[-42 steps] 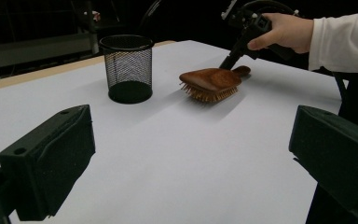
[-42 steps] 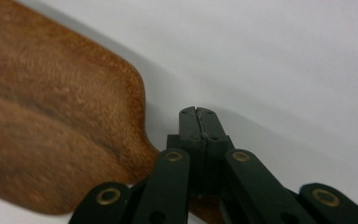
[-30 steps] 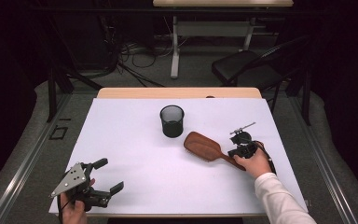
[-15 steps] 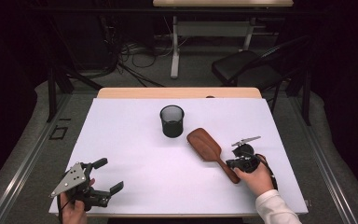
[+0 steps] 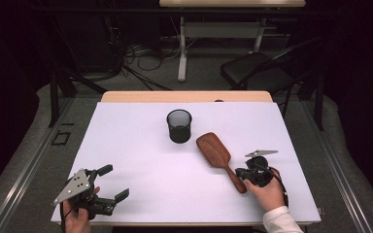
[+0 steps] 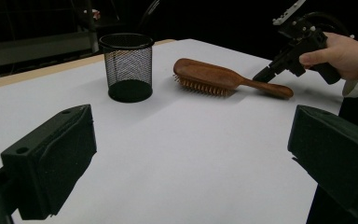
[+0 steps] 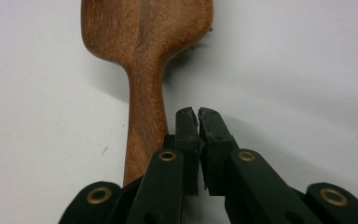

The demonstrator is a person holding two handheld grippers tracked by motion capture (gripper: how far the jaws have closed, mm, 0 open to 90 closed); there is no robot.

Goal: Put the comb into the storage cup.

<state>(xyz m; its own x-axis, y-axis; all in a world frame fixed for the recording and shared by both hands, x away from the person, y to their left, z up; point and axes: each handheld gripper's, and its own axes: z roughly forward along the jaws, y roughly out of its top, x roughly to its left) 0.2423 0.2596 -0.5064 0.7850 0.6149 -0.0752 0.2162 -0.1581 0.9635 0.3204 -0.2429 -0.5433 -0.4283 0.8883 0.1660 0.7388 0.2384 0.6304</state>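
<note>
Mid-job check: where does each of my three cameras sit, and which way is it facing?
High view: above the near table edge, looking forward and down at the white table; both hands enter from below.
Left gripper view: on the left gripper, looking across at the black mesh cup; open jaws flank it.
Right gripper view: on the right gripper, facing down; shut jaws beside the handle.
All share the brown wooden hairbrush.

Brown wooden hairbrush lies bristles-down on white table, handle toward the person.
</note>
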